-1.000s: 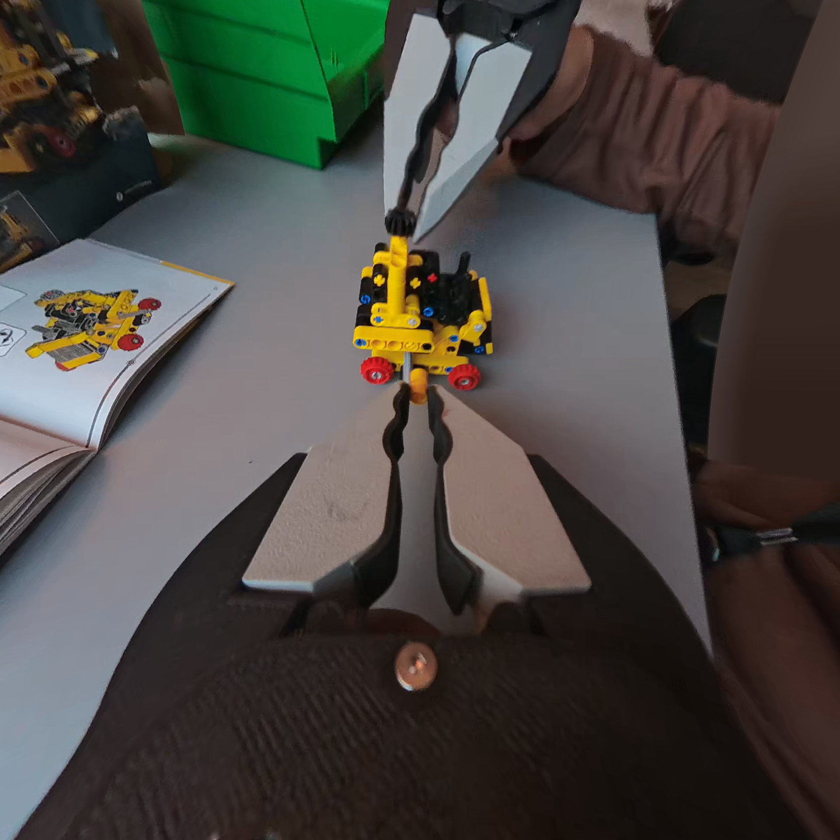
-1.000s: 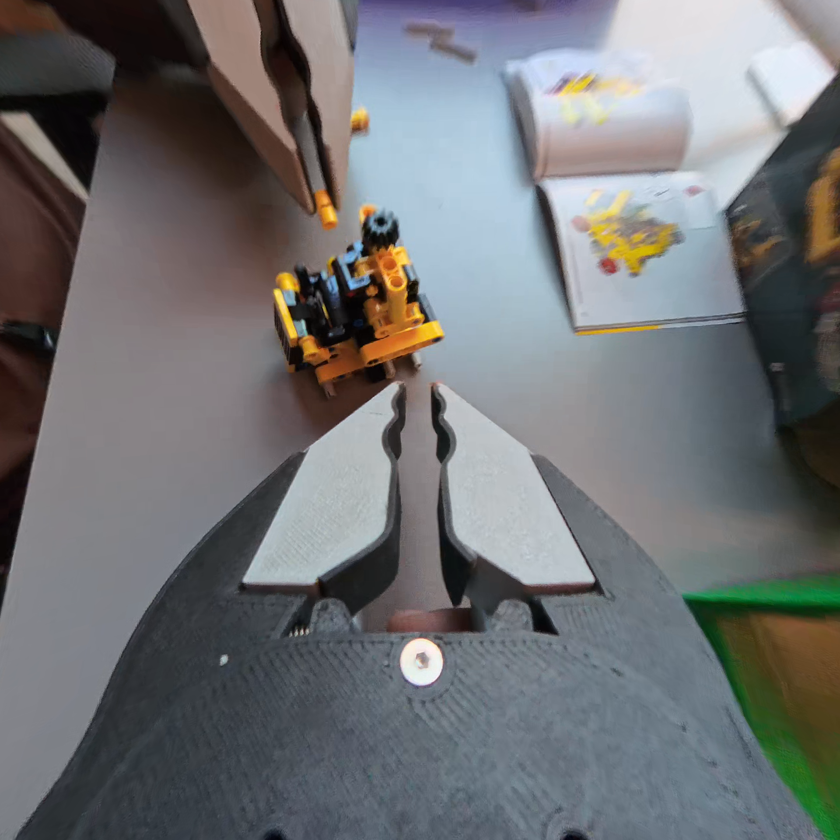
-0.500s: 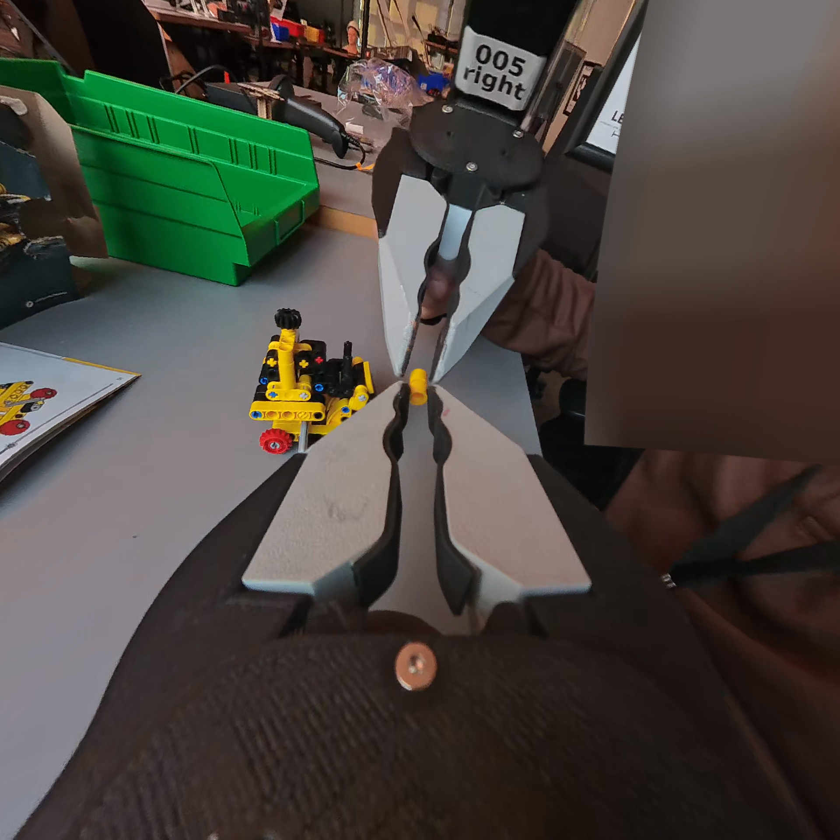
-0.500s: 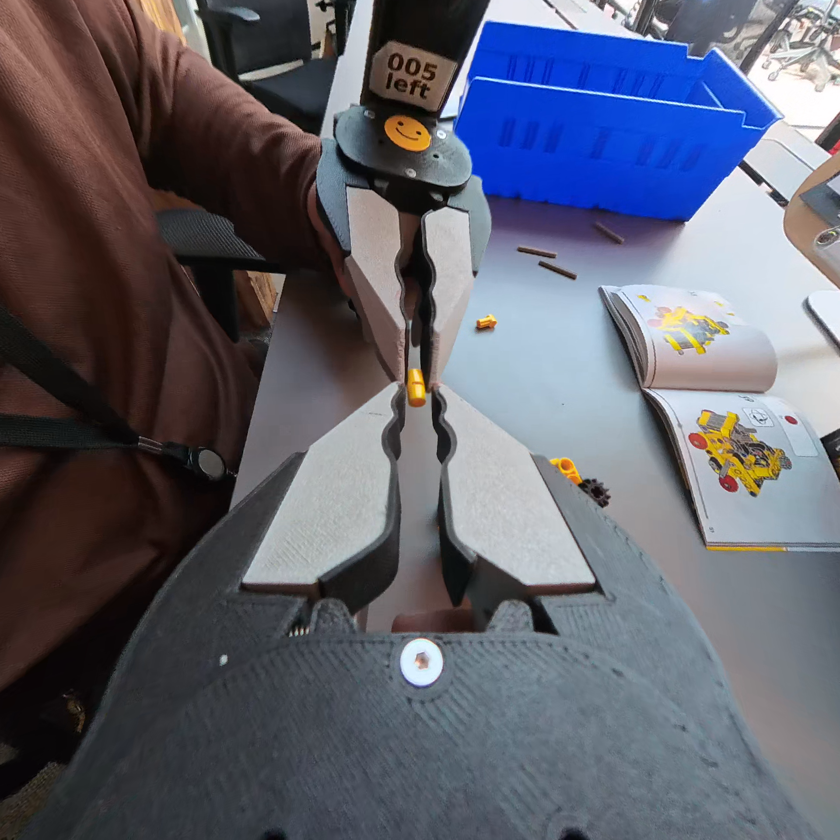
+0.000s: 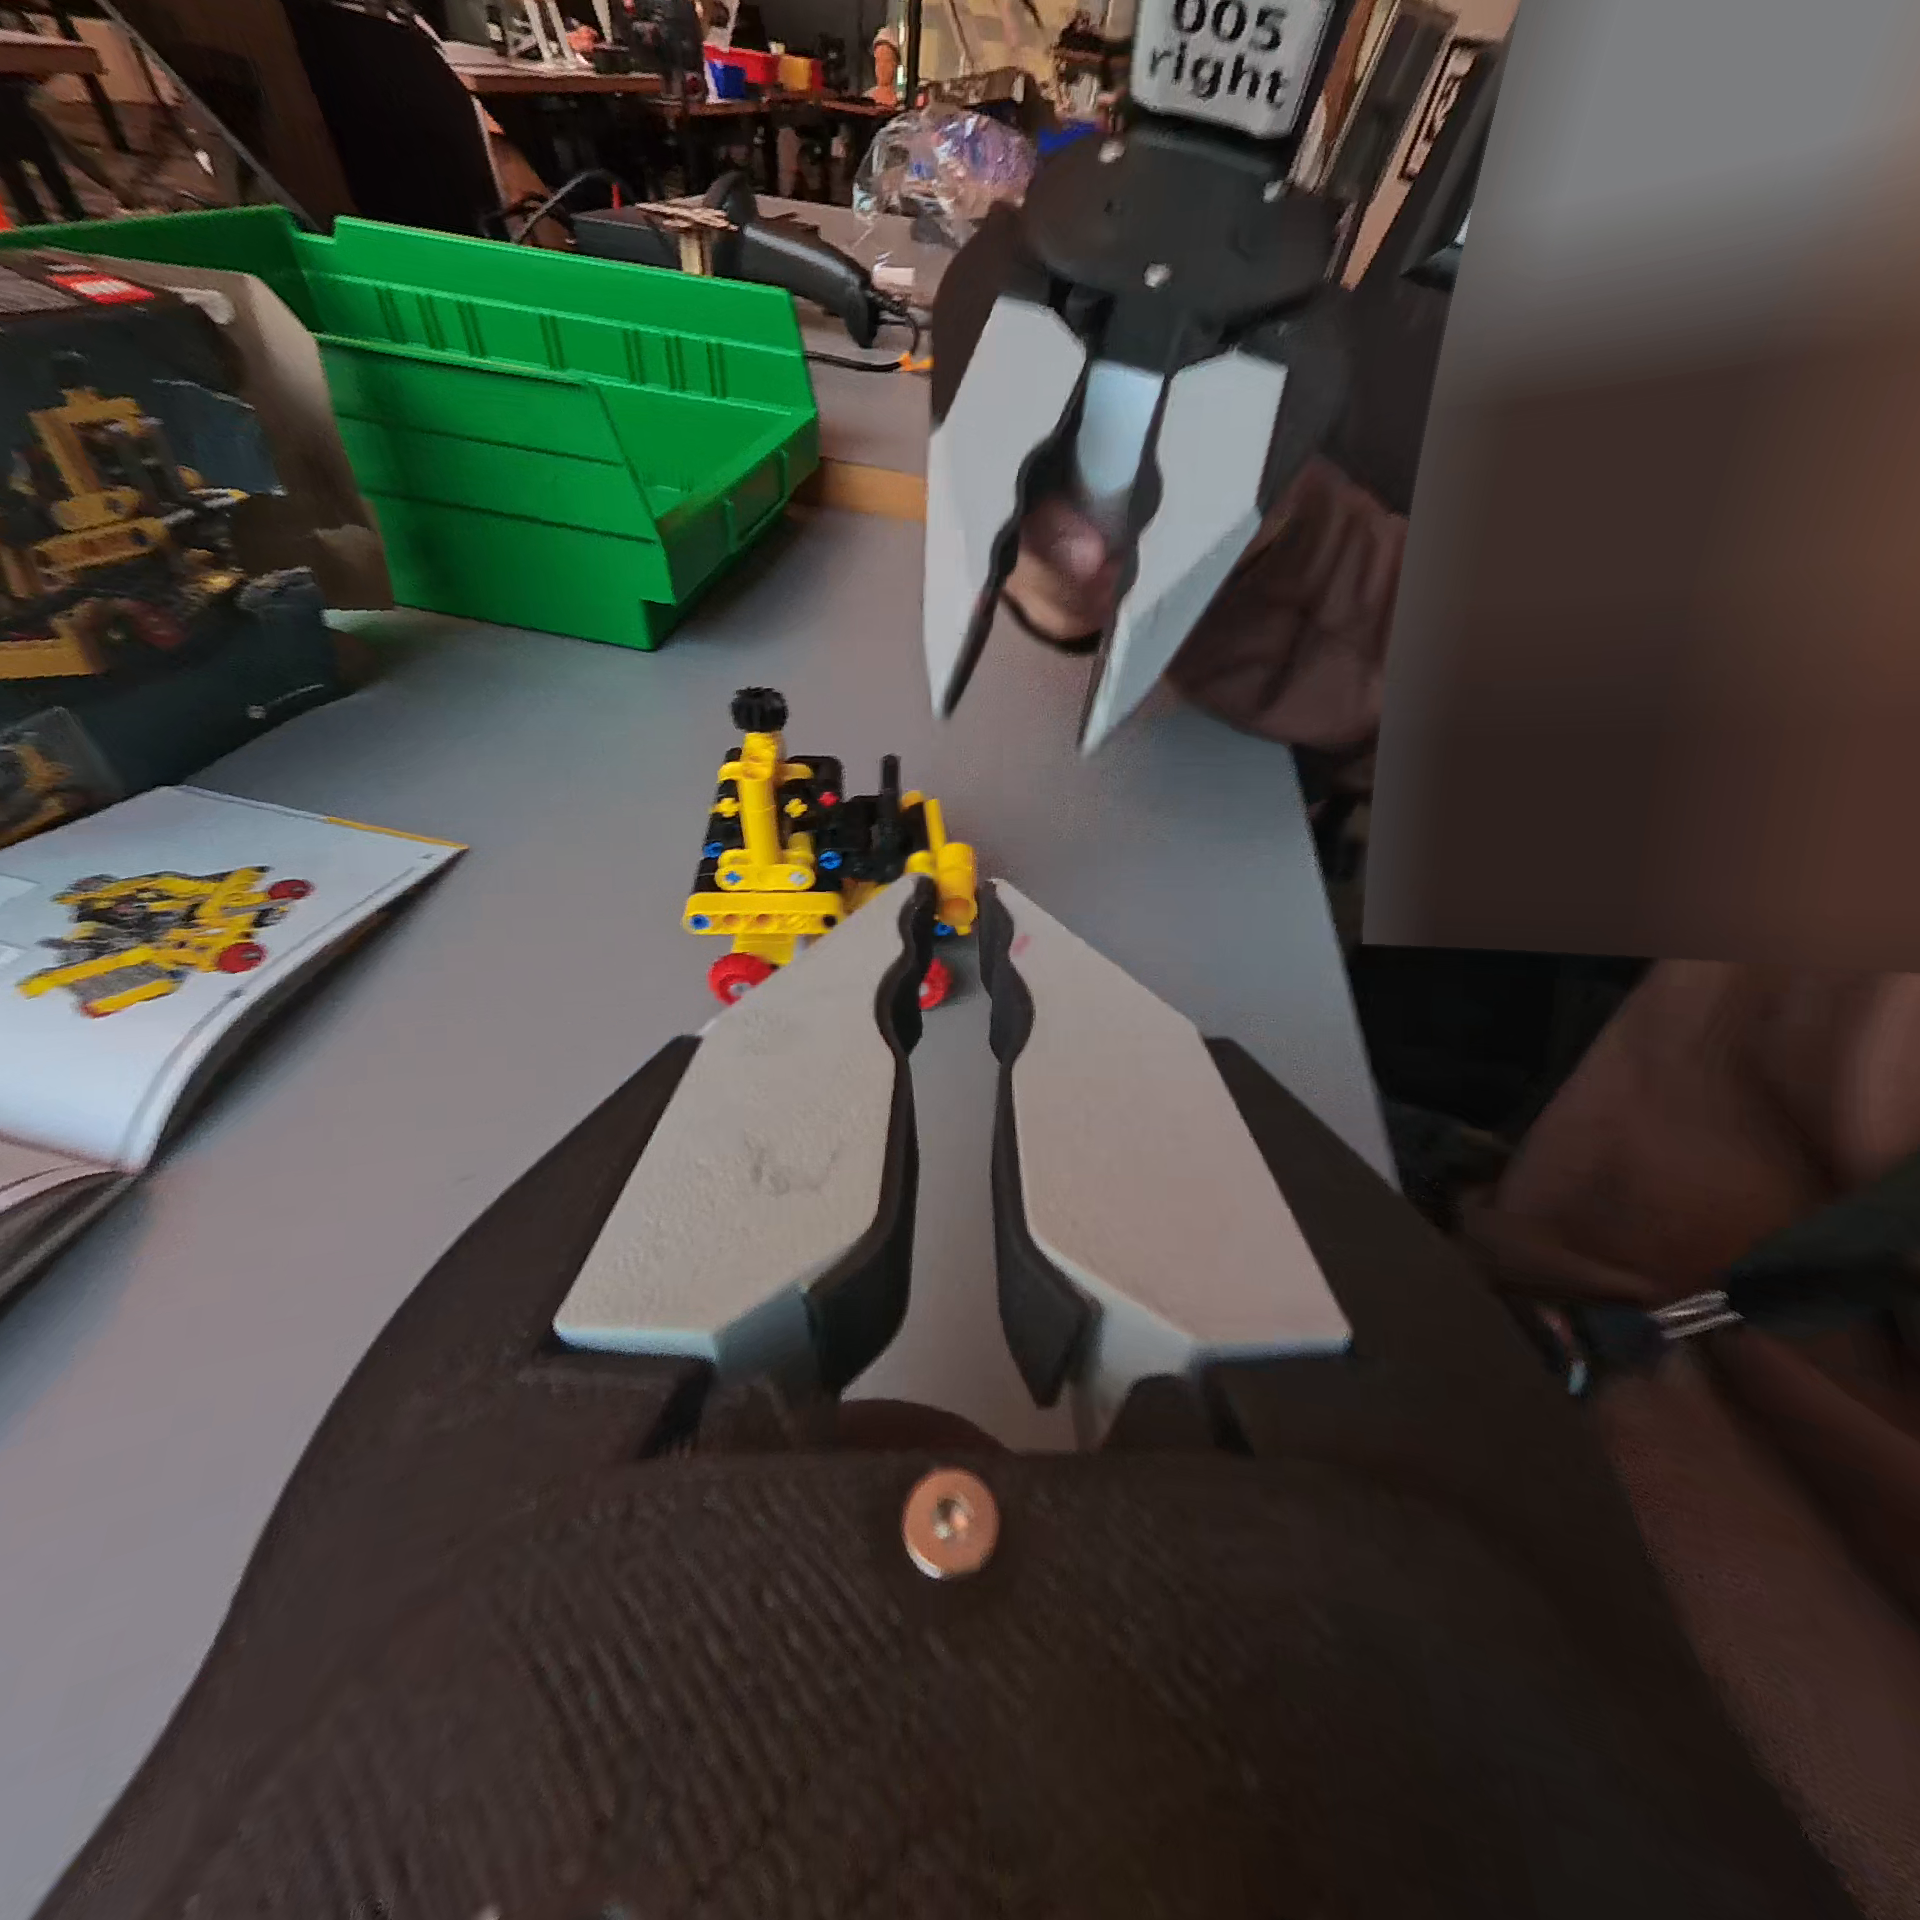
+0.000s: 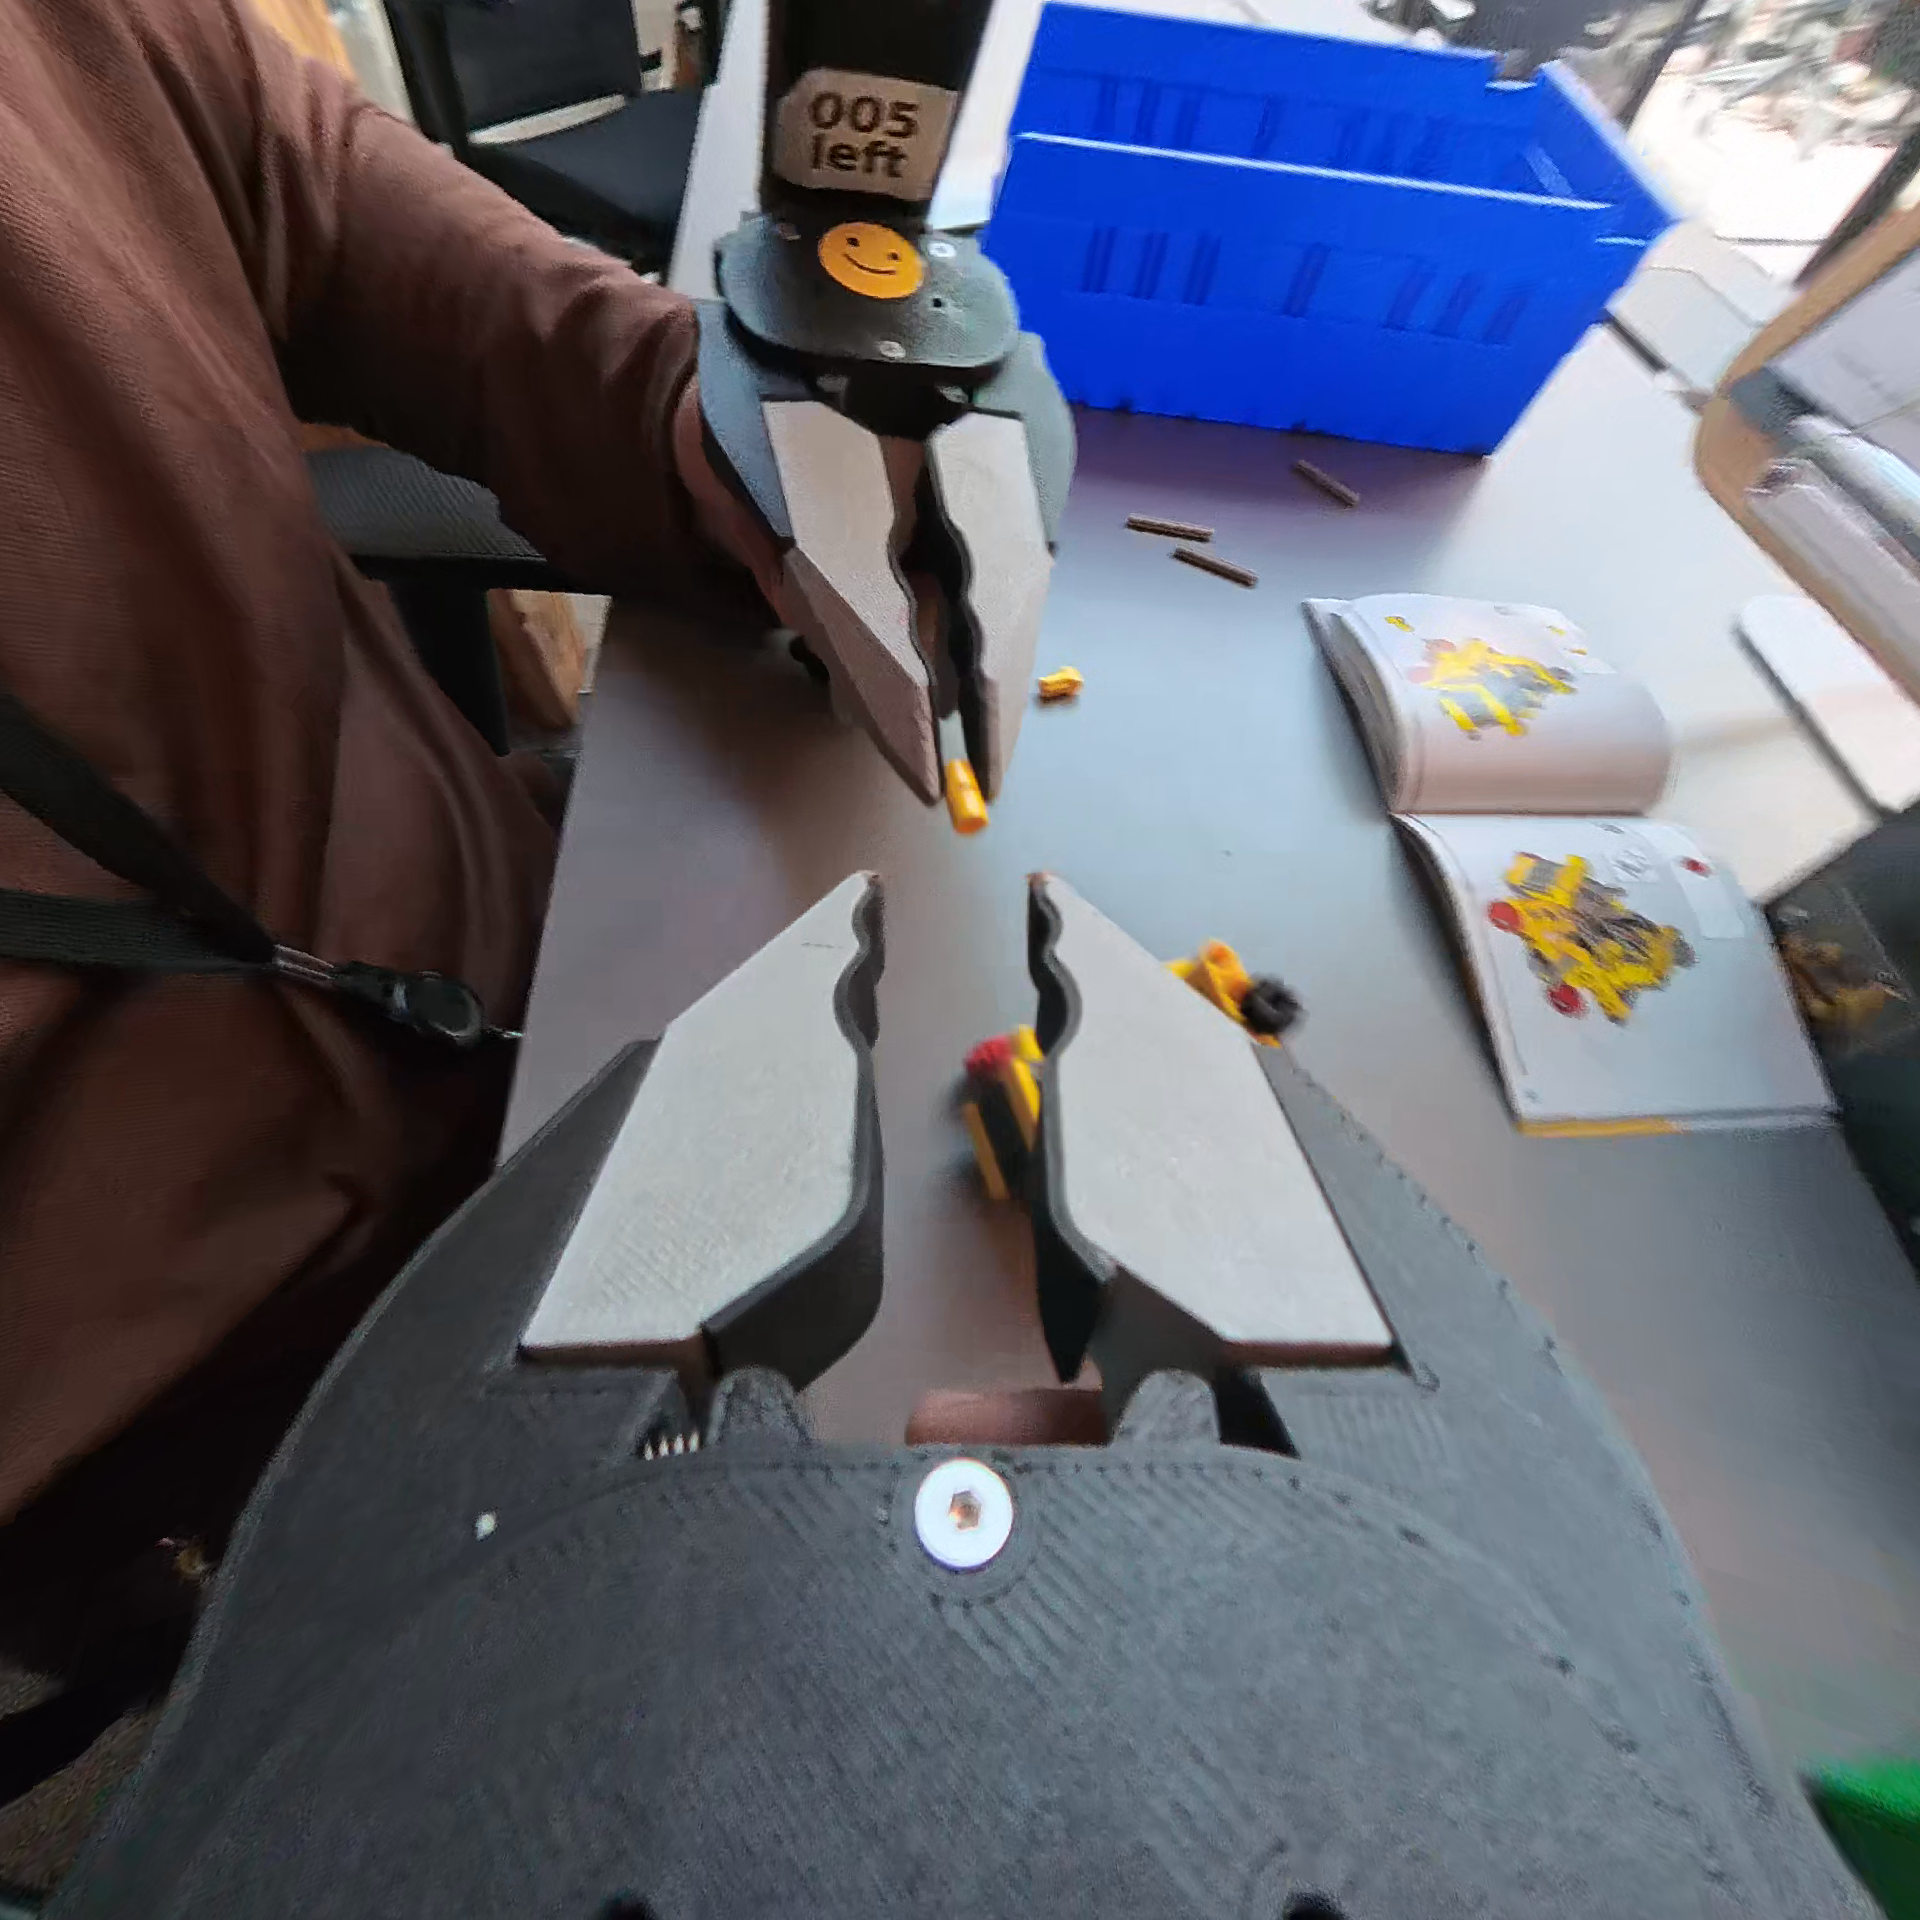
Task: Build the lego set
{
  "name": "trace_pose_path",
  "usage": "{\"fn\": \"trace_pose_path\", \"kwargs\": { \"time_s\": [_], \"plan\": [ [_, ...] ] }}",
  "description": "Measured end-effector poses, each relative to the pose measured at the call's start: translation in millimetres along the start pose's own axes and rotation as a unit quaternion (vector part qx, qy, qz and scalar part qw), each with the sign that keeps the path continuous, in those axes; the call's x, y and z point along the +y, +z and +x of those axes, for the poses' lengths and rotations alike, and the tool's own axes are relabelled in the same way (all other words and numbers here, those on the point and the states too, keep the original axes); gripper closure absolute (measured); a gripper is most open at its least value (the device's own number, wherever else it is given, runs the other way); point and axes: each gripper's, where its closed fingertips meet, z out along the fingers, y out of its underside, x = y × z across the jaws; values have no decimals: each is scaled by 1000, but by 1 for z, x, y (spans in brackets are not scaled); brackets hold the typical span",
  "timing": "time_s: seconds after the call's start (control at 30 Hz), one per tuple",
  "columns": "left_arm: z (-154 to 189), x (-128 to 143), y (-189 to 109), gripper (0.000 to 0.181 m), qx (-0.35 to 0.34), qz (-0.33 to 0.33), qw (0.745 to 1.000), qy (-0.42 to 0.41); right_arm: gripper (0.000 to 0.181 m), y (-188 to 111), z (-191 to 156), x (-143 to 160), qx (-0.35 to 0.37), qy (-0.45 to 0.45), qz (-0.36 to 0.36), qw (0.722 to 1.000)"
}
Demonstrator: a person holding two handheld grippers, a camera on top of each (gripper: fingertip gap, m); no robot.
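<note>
The part-built yellow and black lego vehicle (image 5: 774, 847) with red wheels and a black gear on top stands on the grey table (image 5: 520, 1039). My left gripper (image 5: 954, 885) is shut on a small yellow piece (image 5: 957, 881) and holds it just right of the vehicle, above the table. In the right wrist view the left gripper (image 6: 961, 774) faces me with the yellow piece (image 6: 965, 808) sticking out of its tips. My right gripper (image 6: 954, 883) is open and empty, a short gap from that piece. It also shows in the left wrist view (image 5: 1016, 727). The vehicle (image 6: 1003, 1101) is partly hidden behind my right finger.
An open instruction booklet (image 5: 187, 935) lies left of the vehicle, with the set's box (image 5: 135, 499) and a green bin (image 5: 540, 436) behind it. A blue bin (image 6: 1299, 260), dark axles (image 6: 1195, 551) and a loose yellow piece (image 6: 1060, 684) lie at the far end. A brown sleeve (image 6: 260, 520) borders the table edge. My left and right fingertips are right by each other.
The two grippers met tip to tip at the yellow piece half a second ago. Now my right gripper has opened and drawn back; the left still holds the piece.
</note>
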Motion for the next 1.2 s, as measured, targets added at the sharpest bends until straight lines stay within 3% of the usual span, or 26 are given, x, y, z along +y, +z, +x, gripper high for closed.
{"fn": "trace_pose_path", "kwargs": {
  "time_s": [0.1, 0.17, 0.27, 0.47, 0.63, 0.73, 0.83, 0.97, 1.07, 1.2],
  "plan": [
    [-20, 5, -3, 176, -19, -19, 999, 29, 166, -33, 40, 33, 80, 15, -23, 996],
    [-31, 2, -1, 176, -15, -14, 999, 34, 164, -42, 56, 59, 83, 49, -44, 994],
    [-38, 0, 0, 176, 8, -13, 1000, 14, 156, -31, 60, 75, 35, 74, -50, 995],
    [-43, 5, -7, 176, -9, -41, 998, 57, 157, 2, 60, 91, -9, 24, -105, 994],
    [-44, 13, 2, 176, -14, -76, 992, 98, 161, 12, 55, 88, -66, 15, -109, 992],
    [-47, 20, 4, 176, -17, -101, 988, 113, 169, 14, 51, 87, -87, 14, -107, 990],
    [-52, 12, -2, 176, -34, -88, 988, 121, 181, 17, 46, 84, -101, 3, -105, 989],
    [-57, 3, -10, 176, -50, -74, 989, 119, 181, 19, 41, 83, -103, 2, -107, 989],
    [-57, 0, -13, 176, -54, -72, 988, 127, 160, 17, 44, 84, -91, 21, -108, 990],
    [-58, -2, -16, 176, -60, -71, 987, 129, 163, 15, 48, 80, -73, 14, -97, 993]
  ]
}}
